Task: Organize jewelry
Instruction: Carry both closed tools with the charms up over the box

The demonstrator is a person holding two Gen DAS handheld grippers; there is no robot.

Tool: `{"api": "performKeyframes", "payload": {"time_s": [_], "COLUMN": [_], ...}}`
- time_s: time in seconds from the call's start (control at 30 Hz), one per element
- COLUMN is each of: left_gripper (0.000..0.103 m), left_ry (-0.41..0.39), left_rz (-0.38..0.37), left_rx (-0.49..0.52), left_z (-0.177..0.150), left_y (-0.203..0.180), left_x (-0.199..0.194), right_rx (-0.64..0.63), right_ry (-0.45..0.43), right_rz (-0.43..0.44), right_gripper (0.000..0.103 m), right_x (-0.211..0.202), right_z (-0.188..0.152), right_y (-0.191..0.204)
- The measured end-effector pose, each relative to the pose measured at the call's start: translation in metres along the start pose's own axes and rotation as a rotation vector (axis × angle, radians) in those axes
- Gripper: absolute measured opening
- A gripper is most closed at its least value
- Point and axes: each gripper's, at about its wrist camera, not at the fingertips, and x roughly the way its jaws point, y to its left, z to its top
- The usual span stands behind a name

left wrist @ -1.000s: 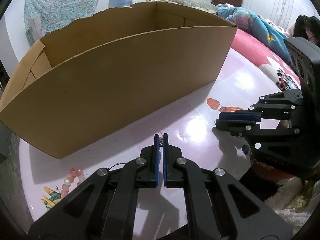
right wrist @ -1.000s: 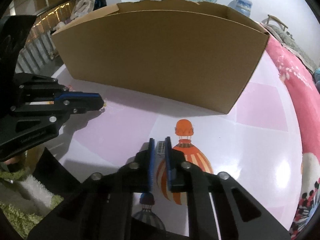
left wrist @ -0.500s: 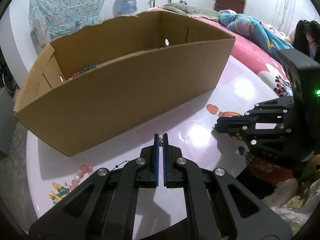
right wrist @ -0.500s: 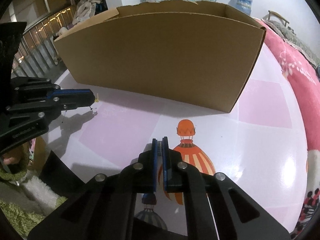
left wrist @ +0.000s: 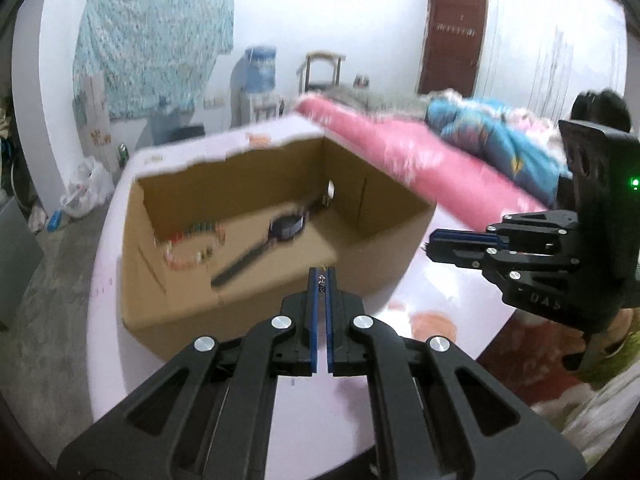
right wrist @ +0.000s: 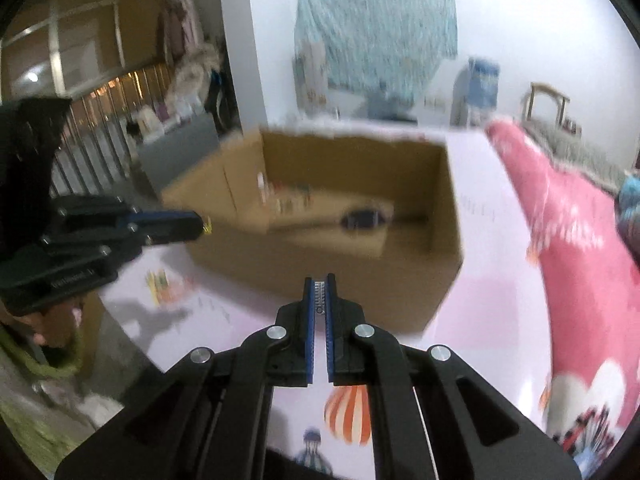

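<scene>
The left gripper [left wrist: 321, 278] pinches a tiny charm [left wrist: 321, 279]; the right gripper [right wrist: 319, 285] pinches a small silver clip [right wrist: 319, 294]. Both hang above the worktop [left wrist: 448, 292], before the cardboard box [left wrist: 188, 300]. The small pieces could slip out and miss it.

Behind the table I see a white wall [left wrist: 320, 12] with a pale blue patterned cloth [left wrist: 156, 40] hung on it. Just right of the cloth stands a water dispenser [left wrist: 259, 76], then a small wooden chair [left wrist: 322, 68]. Well to the right of the chair is a dark brown door [left wrist: 456, 40]. Left of the cloth, a white plastic bag [left wrist: 86, 188] lies on the grey floor [left wrist: 44, 280].
</scene>
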Motion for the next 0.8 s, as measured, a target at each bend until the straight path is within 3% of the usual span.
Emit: {"api": "performKeyframes", "payload": {"time_s": [0.13,0.47,0.6,0.63,0.67,0.8], "left_gripper": [0.002,0.003,0.026,0.029,0.03,0.03], "left_ry": [-0.014,0.09,0.098,0.093,0.09,0.077], "left_rz": [0.004,0.004,-0.016,-0.021,-0.027,-0.02], "left_rx": [-0.012,-0.101,-0.152,-0.159,-0.166,-0.191], "left_z": [0.025,0.037,0.032,0.031,0.03,0.028], "left_y": [0.009,0.042,0.052,0.053,0.054,0.058], "left_x": [0.016,0.098,0.103,0.102,0.101,0.095], "right_rx": [-0.001,0.051,0.096,0.112,0.123,0.146], "right_ry": [-0.05,0.025,0.029,0.023,0.016,-0.026], "right_rz": [0.007,-0.013,0.001,0.004,0.004,-0.005], "right_gripper": [0.005,0.006,0.007,0.013,0.02,0.023], "right_x": [0.013,0.08,0.085,0.085,0.083,0.071], "right_z": [0.03,0.04,0.038,0.038,0.037,0.039], "right_y": [-0.007,-0.039,-0.051,-0.055,-0.057,-0.064]}}
